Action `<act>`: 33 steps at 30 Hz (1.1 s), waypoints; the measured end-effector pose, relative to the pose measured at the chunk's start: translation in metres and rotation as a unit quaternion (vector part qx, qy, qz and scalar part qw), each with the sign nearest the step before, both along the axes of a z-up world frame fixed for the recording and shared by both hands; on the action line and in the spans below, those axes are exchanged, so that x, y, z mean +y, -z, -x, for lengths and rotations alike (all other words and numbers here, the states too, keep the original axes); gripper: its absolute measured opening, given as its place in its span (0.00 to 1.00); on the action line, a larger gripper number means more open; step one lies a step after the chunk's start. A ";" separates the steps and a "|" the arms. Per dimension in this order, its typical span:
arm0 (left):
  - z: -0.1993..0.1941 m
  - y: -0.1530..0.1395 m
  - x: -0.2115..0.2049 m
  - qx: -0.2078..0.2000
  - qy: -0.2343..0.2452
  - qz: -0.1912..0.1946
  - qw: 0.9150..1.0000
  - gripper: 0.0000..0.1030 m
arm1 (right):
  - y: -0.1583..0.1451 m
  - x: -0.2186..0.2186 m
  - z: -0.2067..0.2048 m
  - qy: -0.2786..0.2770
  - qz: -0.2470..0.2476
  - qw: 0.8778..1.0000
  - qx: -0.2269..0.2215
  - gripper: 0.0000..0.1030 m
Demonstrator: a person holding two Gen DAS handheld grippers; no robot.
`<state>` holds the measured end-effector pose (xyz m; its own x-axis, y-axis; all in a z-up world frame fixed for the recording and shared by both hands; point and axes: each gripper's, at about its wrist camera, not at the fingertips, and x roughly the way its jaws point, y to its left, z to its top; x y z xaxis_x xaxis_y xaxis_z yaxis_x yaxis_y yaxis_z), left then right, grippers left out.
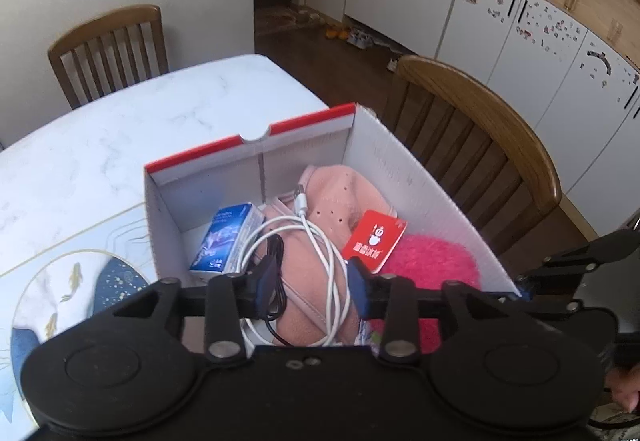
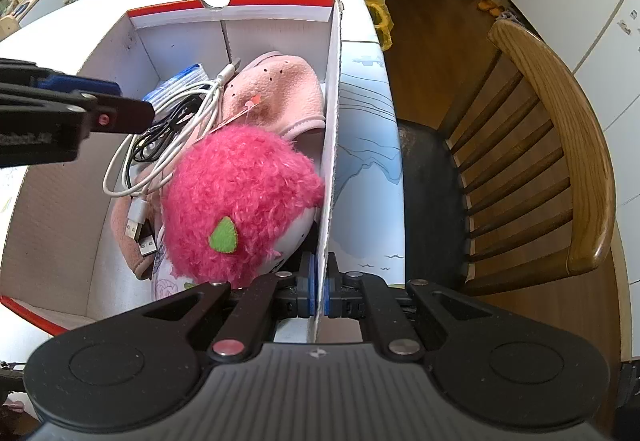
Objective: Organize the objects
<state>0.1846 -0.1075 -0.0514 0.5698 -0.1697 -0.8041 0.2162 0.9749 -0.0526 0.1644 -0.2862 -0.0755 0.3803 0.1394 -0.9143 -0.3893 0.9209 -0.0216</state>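
A white cardboard box with a red rim [image 1: 256,137] [image 2: 276,1] stands on the table. It holds a pale pink cap [image 1: 336,201] [image 2: 276,89], a fluffy hot-pink plush [image 1: 436,261] [image 2: 240,193], a coiled white cable [image 1: 316,241] [image 2: 168,145], a black cable [image 1: 276,281] [image 2: 160,137], a blue-and-white packet [image 1: 228,237] [image 2: 180,81] and a red tag [image 1: 374,239]. My left gripper [image 1: 310,287] hangs open over the cables, touching nothing. My right gripper [image 2: 319,291] is shut on the box's right wall [image 2: 332,121] near its front corner.
The white marble table [image 1: 132,121] carries a printed mat [image 1: 80,281] [image 2: 368,161]. One wooden chair [image 1: 480,145] [image 2: 552,145] stands close on the right, another [image 1: 108,49] at the far end. White cabinets [image 1: 520,41] line the far wall.
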 end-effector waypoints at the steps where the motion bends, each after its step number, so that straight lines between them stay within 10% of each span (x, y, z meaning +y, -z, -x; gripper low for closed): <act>1: 0.003 -0.003 0.000 -0.004 -0.003 -0.001 1.000 0.43 | 0.000 0.000 0.000 -0.002 0.000 1.000 0.000 0.04; 18: 0.046 -0.028 0.017 -0.049 -0.035 0.010 0.998 0.91 | -0.003 -0.005 0.004 -0.006 -0.012 1.000 -0.009 0.04; 33: 0.067 -0.025 0.053 -0.043 -0.046 0.021 0.998 0.99 | -0.030 -0.012 0.019 0.034 -0.028 0.997 -0.063 0.04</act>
<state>0.1177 -0.0550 -0.0260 0.6517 -0.1457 -0.7444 0.1308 0.9883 -0.0790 0.1452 -0.2985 -0.0454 0.5023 0.1590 -0.8499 -0.3227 0.9464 -0.0136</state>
